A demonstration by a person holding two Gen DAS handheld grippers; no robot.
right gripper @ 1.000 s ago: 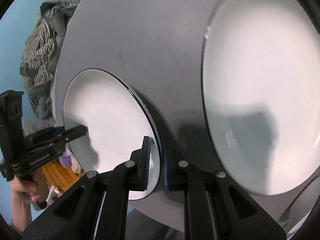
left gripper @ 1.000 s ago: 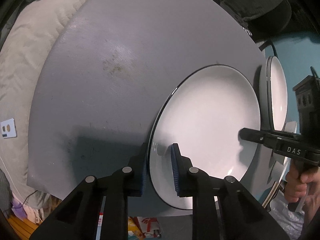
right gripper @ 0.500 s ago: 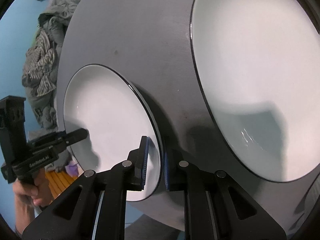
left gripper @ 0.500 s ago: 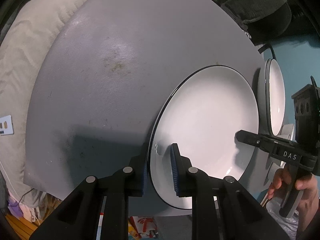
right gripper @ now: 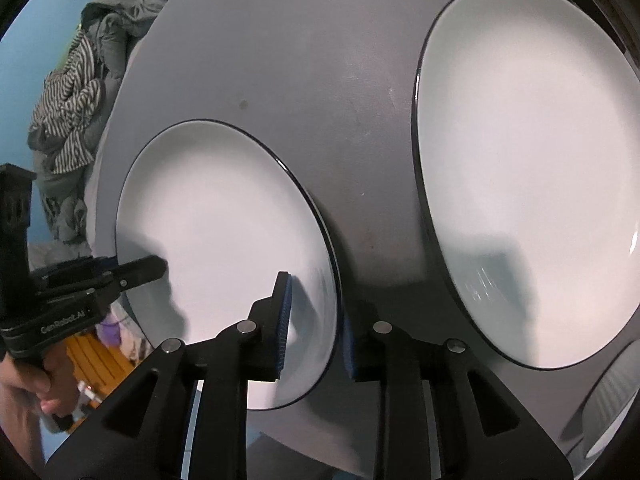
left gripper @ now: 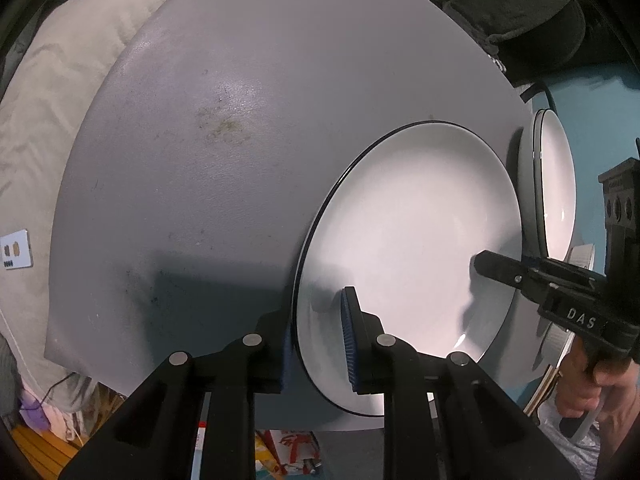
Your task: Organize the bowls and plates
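Observation:
A white plate with a dark rim (left gripper: 412, 240) lies on the grey table (left gripper: 240, 120); it also shows in the right wrist view (right gripper: 216, 232). My left gripper (left gripper: 320, 340) straddles the plate's left rim, jaws apart with a gap to the rim. My right gripper (right gripper: 312, 324) straddles the opposite rim, jaws apart. A second, larger white plate (right gripper: 528, 168) lies to the right; in the left wrist view it (left gripper: 554, 184) is far right.
A ribbed bowl (right gripper: 612, 396) sits at the lower right table edge. Striped and grey clothes (right gripper: 76, 92) are piled beyond the table's far left. A cream quilt (left gripper: 52, 80) lies left of the table.
Both grippers have opened their jaws on the plate's rim. The right gripper shifted so the larger plate sits further right in its view.

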